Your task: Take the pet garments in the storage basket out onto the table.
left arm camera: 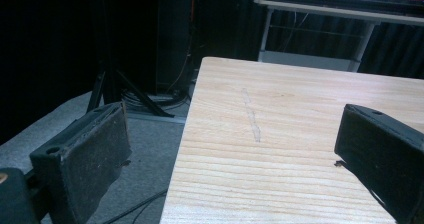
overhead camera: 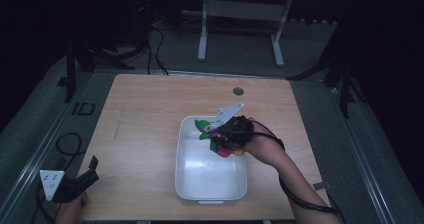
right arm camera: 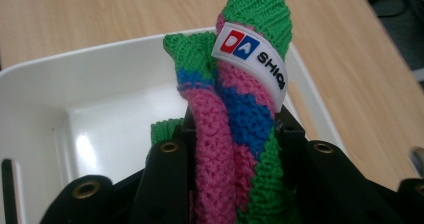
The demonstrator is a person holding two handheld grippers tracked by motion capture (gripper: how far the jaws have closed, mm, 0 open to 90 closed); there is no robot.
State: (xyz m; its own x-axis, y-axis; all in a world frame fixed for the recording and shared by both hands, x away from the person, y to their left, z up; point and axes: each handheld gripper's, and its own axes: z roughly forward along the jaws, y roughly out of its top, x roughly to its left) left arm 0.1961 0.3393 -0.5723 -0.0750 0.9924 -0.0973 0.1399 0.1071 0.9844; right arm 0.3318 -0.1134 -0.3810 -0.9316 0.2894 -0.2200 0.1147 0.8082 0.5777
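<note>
A knitted cloth (right arm camera: pixel 235 109) in green, pink and blue stripes, with a white label on it, is pinched between the jaws of my right gripper (right arm camera: pixel 232 134), which is shut on it. In the high view the right gripper (overhead camera: pixel 220 134) holds the cloth (overhead camera: pixel 216 145) above the far right part of a white rectangular bin (overhead camera: pixel 200 196). The bin's inside looks bare under the cloth. My left gripper (overhead camera: pixel 92 166) rests at the table's near left corner, open, with nothing between its jaws; in the left gripper view its fingers (left arm camera: pixel 90 159) frame bare wood.
The wooden table (overhead camera: pixel 140 114) has a small round grommet (overhead camera: pixel 238 91) near its far edge. A grey floor and cables lie to the left, and a metal-legged desk (overhead camera: pixel 240 24) stands beyond the table.
</note>
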